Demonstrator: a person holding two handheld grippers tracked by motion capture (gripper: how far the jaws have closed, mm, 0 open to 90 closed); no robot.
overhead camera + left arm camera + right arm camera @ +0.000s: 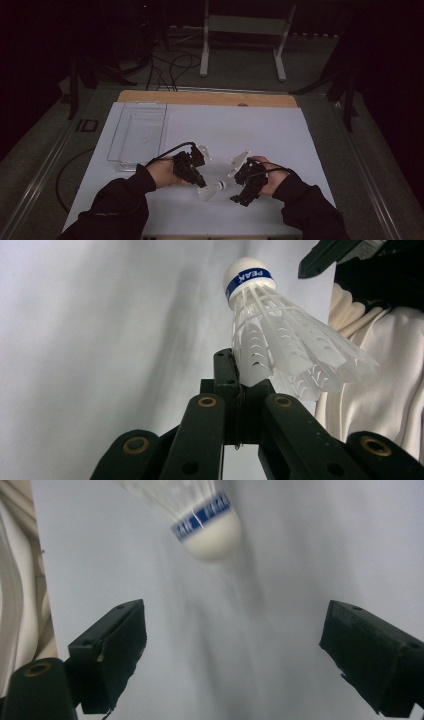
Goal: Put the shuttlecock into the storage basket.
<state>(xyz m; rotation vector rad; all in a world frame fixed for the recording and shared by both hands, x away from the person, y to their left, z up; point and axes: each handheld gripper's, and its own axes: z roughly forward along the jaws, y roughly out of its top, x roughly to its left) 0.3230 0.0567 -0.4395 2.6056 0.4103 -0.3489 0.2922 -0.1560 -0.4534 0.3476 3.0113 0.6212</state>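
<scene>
Shuttlecock [280, 345] is pinched at skirt by left gripper [240, 390]; cork is pointed right twd right gripper [232, 650], jaws spread wide, cork just beyond them.

both forearms wore dark long sleeves [120, 197]. each hand carried a black two-jaw gripper: left gripper [201, 183], right gripper [236, 199]. a black cable [167, 151] looped off the left one, and a grey three-cornered plate [240, 161] sat on top of the right. linkage arms [200, 435] were matte black with brass-ringed pivot holes. blocky black pads [114, 650] had worn edges.
</scene>
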